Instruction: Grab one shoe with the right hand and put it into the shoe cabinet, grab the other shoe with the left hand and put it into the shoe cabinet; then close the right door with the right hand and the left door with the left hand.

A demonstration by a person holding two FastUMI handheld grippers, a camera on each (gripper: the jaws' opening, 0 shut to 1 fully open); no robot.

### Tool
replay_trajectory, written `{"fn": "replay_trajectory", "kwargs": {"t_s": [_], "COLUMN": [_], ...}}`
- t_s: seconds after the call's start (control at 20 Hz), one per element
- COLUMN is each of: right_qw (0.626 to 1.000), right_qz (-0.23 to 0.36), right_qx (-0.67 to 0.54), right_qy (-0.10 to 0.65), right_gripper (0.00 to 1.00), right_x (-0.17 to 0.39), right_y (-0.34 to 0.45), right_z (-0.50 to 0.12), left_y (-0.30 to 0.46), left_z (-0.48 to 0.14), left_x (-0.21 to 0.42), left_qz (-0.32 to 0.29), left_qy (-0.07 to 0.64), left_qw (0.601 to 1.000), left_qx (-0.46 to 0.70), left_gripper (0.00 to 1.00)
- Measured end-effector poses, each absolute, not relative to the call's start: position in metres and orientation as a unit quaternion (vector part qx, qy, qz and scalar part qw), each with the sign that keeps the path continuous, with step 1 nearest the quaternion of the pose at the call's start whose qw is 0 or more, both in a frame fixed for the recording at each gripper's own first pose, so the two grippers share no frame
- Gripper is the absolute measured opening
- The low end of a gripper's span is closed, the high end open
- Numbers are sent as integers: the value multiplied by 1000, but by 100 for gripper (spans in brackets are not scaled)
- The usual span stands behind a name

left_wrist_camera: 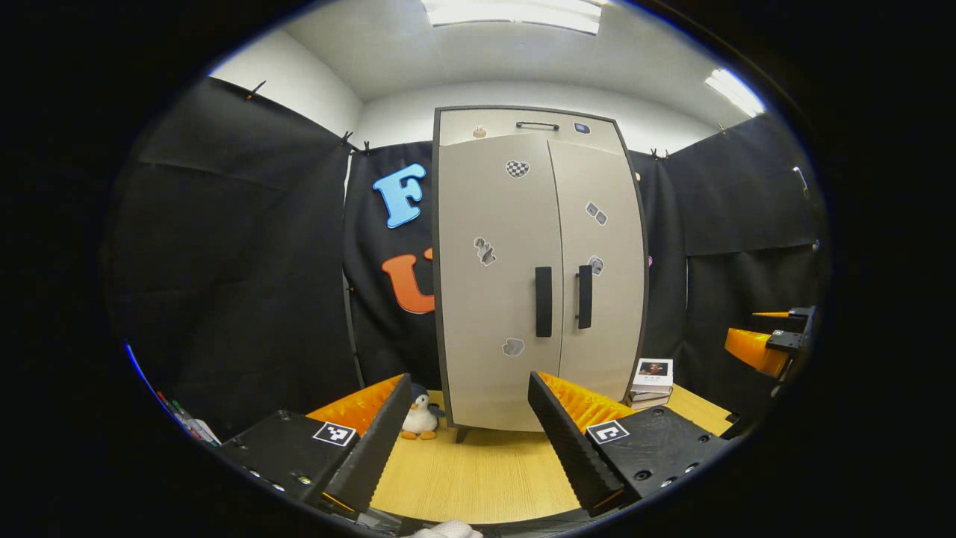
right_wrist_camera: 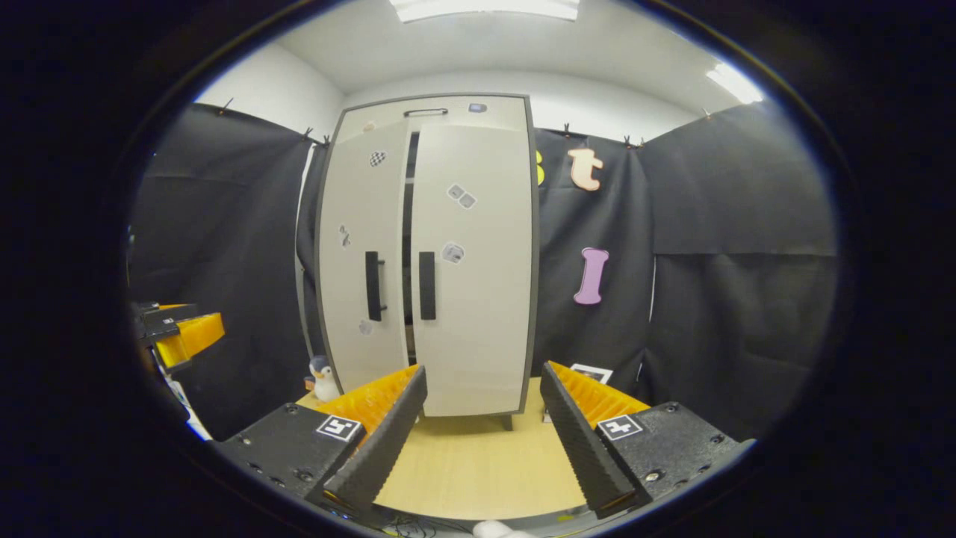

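tongs spread on both sides, left gripper (left_wrist_camera: 469,441) and right gripper (right_wrist_camera: 478,437) holding nothing above the wooden table (left_wrist_camera: 485,478). farther back, a penguin toy (left_wrist_camera: 420,417), books (left_wrist_camera: 651,382), then the cabinet (left_wrist_camera: 534,276); a dark gap splits its doors, the inside unreadable.

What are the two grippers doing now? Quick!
Left gripper: jaws open, holding nothing.
Right gripper: jaws open, holding nothing.
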State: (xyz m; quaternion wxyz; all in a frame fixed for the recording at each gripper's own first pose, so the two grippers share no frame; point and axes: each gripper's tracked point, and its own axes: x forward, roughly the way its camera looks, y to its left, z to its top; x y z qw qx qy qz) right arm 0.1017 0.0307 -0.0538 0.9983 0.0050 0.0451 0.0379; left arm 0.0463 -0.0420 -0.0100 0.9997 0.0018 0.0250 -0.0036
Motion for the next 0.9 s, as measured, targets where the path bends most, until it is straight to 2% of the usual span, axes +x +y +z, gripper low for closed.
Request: {"fn": "replay_trajectory", "kwargs": {"t_s": [0.45, 0.5, 0.55, 0.75, 0.8, 0.85, 0.9], "right_qw": [998, 998, 998, 998, 998, 998, 998], "right_qz": [36, 36, 35, 35, 34, 34, 34], "right_qx": [6, 6, 6, 6, 6, 6, 7], "right_qy": [49, 47, 47, 47, 47, 47, 47], "right_gripper": [99, 99, 99, 99, 99, 99, 99], "right_x": [105, 106, 106, 106, 107, 107, 107], "right_y": [30, 30, 30, 30, 30, 29, 29], "right_z": [-54, -53, -53, -53, -53, -53, -54], "left_y": [-44, -44, -44, -45, -45, -46, -46], "left_z": [-11, -11, -11, -10, -10, -9, -9], "left_x": [52, 53, 53, 54, 54, 53, 54], "left_qz": [-6, -7, -7, -10, -10, -11, -11], "left_qy": [28, 28, 29, 30, 30, 30, 30], "left_qw": [1000, 1000, 1000, 999, 999, 999, 999], "left_qx": [2, 3, 5, 6, 6, 6, 6], "left_gripper": [96, 100, 96, 96, 100, 96, 100]}}
